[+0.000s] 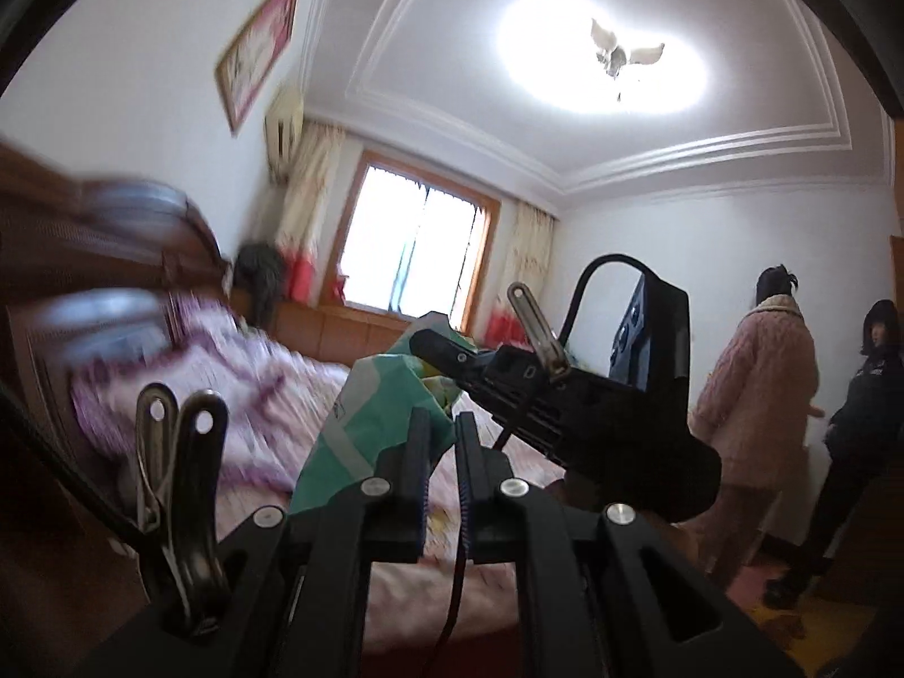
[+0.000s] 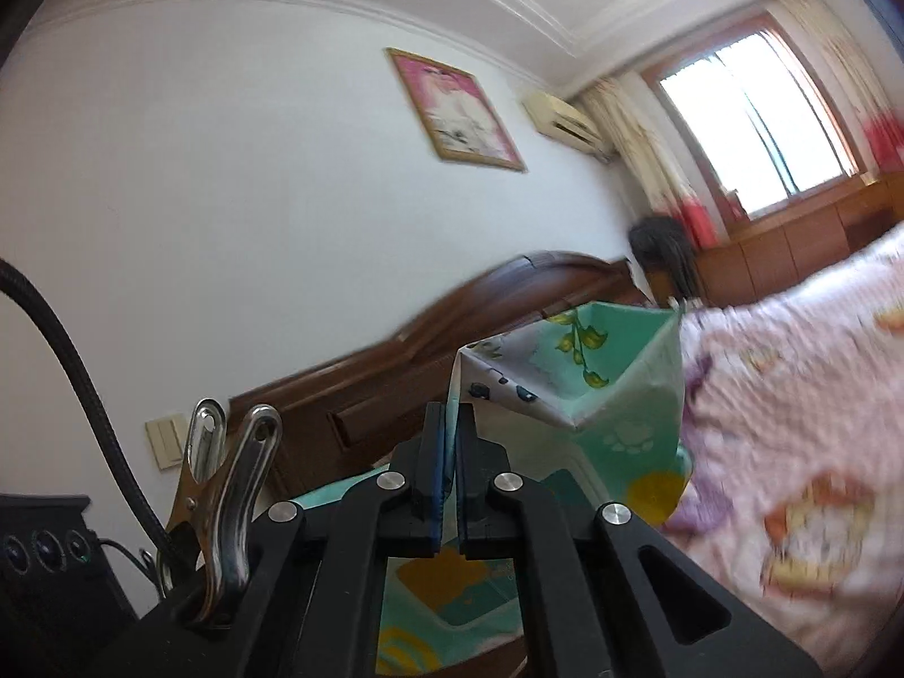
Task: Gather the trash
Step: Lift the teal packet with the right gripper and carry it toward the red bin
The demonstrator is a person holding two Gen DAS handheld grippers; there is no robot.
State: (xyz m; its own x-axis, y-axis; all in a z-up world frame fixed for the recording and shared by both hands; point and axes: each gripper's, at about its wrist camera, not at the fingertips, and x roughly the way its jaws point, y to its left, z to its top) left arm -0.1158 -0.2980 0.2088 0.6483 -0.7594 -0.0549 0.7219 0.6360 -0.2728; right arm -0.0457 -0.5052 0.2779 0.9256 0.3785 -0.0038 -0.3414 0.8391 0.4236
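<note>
Nearest the lens in the left wrist view, the left gripper [image 1: 442, 424] is pinching the rim of a teal printed bag [image 1: 367, 429], its two fingers drawn close with the fabric edge caught between them, and the bag is rising to the left of the fingers, above the bed. A metal clip [image 1: 178, 486] is sitting on the gripper body at lower left. Just beyond, the right gripper [image 1: 435, 347] is reaching in from the right and meeting the same bag at its upper edge, though from this side its jaws are too hidden to judge. In the right wrist view, the right gripper [image 2: 450, 424] is clamping a fold of the bag [image 2: 610, 395] between nearly closed fingers, and the bag's mouth is gaping open ahead of it, showing a pale lining printed with yellow leaves and paw marks. Its lower part is hanging below the fingers. Beside and behind the bag, a pink floral quilt [image 2: 791, 424] is covering the bed, blurred in both views. Farther back, a dark wooden headboard [image 2: 452, 327] is running along the white wall, with a framed picture [image 2: 457, 110] above it. At the far end, a window [image 1: 418, 257] is glowing between curtains, and two people [image 1: 757, 395] are standing by the wall to the right.
</note>
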